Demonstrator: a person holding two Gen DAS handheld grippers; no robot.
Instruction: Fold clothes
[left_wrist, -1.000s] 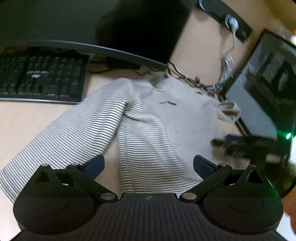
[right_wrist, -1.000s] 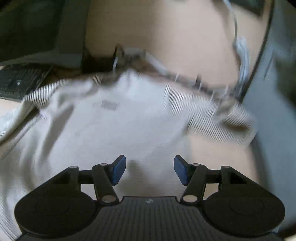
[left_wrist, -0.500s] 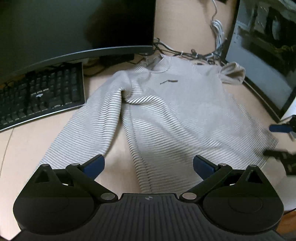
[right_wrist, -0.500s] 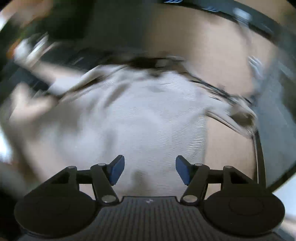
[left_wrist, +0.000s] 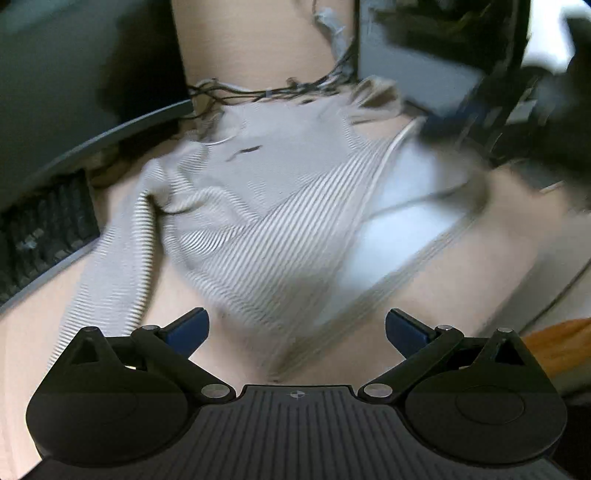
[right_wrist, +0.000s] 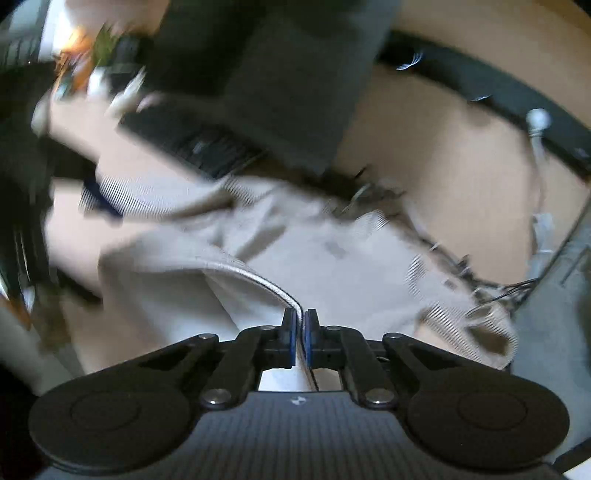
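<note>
Hem of the striped shirt (right_wrist: 332, 266) sits clamped in the right gripper (right_wrist: 300, 332), lifted for the first fold. Left gripper (left_wrist: 297, 328) hangs spread, empty; next it likely needs its own corner

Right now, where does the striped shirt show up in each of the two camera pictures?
Left wrist view: the striped shirt fills the middle, its far right hem lifted.
Right wrist view: it spreads across the centre, its hem pinched in the right gripper.
Shared landmark: the black keyboard beyond the shirt's sleeve.
</note>
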